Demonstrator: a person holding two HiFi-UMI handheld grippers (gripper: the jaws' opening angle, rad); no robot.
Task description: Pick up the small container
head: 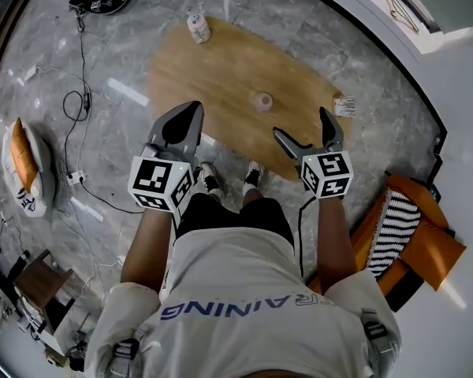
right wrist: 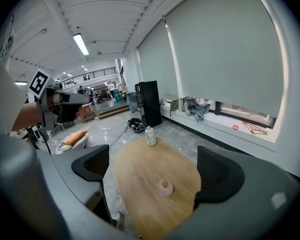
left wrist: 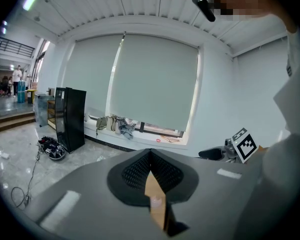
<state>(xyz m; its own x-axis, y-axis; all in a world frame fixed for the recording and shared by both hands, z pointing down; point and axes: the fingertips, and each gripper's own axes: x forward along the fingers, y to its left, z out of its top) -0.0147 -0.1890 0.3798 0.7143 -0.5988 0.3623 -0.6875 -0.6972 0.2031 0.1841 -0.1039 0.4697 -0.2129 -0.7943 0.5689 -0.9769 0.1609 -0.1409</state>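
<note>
Wooden tabletop (head: 221, 77) below, and the small container (head: 262, 101) sits alone near its middle, well apart from the white bottle (head: 198, 27) at the far end. The right gripper (head: 301, 124) hangs over the near edge, jaws spread wide, nothing between them. The left gripper (head: 192, 109) is off to the side, jaws pressed together and empty. The danger, as I judge it: come in off-centre and one jaw nudges that little pot first, which looks light enough to skate or tip on the smooth wood.
</note>
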